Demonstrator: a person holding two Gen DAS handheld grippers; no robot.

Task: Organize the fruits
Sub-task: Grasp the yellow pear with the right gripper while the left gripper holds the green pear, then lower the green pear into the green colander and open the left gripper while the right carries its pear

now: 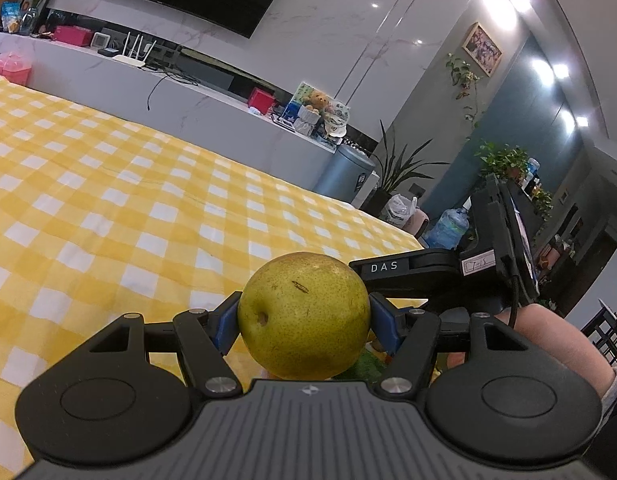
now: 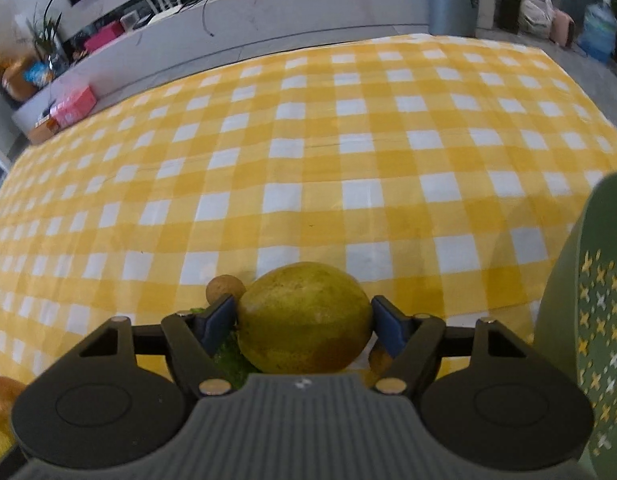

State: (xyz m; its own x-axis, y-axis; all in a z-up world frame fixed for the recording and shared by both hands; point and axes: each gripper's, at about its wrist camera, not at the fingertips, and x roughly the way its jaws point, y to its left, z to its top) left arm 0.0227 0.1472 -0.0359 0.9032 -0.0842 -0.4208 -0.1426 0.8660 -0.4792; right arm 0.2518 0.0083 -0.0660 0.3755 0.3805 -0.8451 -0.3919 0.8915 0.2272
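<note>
L gripper (image 1: 303,320) level w/ pear (image 1: 303,316), R gripper (image 2: 304,320) angled down on mango (image 2: 304,318)

White letters "DAS" are showing on a label on the black right gripper (image 1: 382,267); a handwritten tag beside it is staying illegible.

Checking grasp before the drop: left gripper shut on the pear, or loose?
Shut on it: both blue pads press the pear at its sides in the left gripper.

Two grippers (image 1: 304,316) (image 2: 304,318), two pears (image 1: 303,315) (image 2: 304,318), one green bowl (image 2: 588,320)
</note>
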